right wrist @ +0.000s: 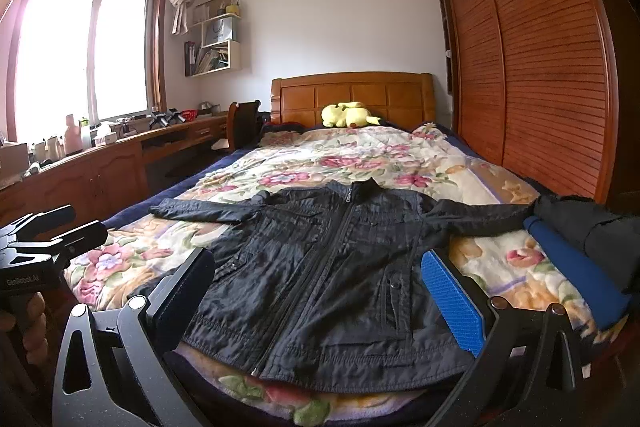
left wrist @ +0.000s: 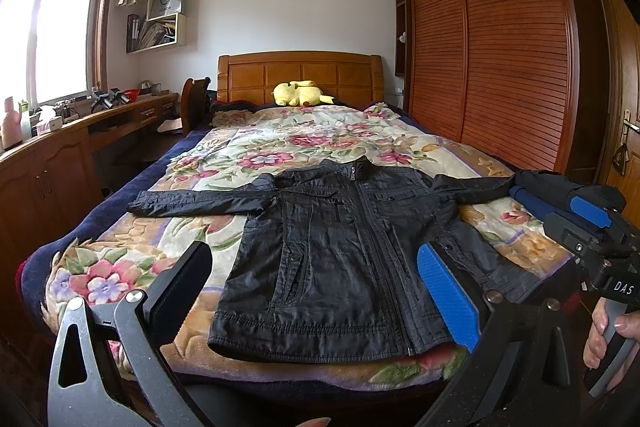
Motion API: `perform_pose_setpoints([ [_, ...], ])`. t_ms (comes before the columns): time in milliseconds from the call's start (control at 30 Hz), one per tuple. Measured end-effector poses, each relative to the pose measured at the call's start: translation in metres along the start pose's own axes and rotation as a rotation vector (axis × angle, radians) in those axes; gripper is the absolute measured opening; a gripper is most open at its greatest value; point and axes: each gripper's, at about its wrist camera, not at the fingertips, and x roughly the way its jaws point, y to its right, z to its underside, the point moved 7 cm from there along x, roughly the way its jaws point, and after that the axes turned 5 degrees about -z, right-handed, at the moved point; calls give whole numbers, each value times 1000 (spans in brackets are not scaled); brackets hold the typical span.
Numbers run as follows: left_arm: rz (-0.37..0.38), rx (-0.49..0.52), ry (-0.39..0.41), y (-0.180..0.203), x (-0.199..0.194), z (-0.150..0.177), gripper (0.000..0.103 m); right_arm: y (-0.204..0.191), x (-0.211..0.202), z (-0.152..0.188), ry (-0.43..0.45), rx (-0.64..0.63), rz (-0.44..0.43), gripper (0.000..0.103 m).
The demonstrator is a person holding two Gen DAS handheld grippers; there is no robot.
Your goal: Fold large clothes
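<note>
Spread wide and empty at the foot of the bed, left gripper [left wrist: 316, 291] and right gripper [right wrist: 320, 299]. Just beyond, black jacket [left wrist: 340, 251] flat and zipped on floral blanket [left wrist: 280, 147], sleeves outstretched. Farther back, yellow plush toy [left wrist: 300, 93] against wooden headboard [left wrist: 300, 71].

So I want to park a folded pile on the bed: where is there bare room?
Free: the floral blanket between the jacket collar and the yellow plush toy, and the strip below the left sleeve. Crowded: the right edge, where dark clothes and a blue roll lie by the other sleeve.
</note>
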Motion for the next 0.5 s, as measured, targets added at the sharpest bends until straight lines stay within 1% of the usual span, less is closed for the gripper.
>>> perform_pose_setpoints([
  [500,-1,1,-1,-1,0,1,103,-1,-2,1,-1,3,-2,103],
])
